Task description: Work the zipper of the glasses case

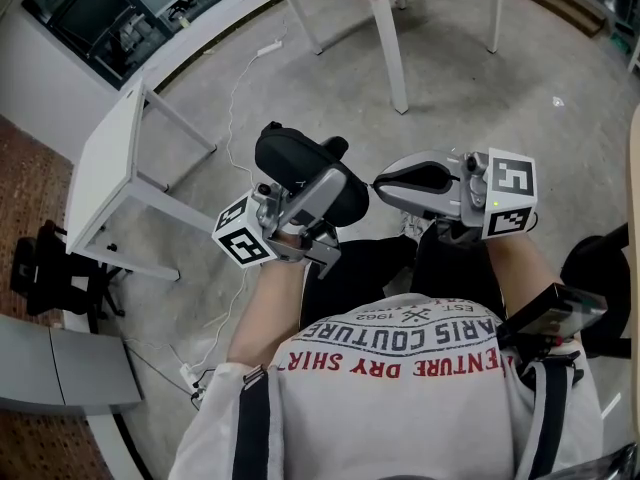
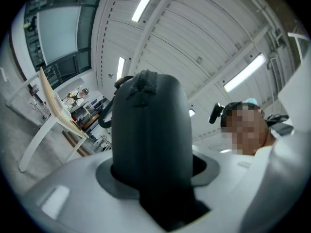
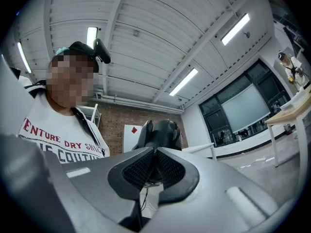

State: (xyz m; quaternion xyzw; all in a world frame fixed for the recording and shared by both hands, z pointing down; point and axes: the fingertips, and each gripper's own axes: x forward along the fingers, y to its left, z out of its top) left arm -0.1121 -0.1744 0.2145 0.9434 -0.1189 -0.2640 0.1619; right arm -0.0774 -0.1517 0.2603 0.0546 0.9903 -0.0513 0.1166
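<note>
While left gripper (image 1: 312, 196) jaws clench the glasses case (image 1: 288, 153) midair — right gripper (image 1: 381, 182) jaws shut at its edge

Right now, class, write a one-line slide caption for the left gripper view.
Left gripper clamped on a dark grey, rounded glasses case, with ceiling strip lights overhead.

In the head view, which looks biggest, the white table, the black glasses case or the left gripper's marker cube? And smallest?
1. white table
2. glasses case
3. marker cube
Case and cube are nearer the camera, which enlarges them.
</note>
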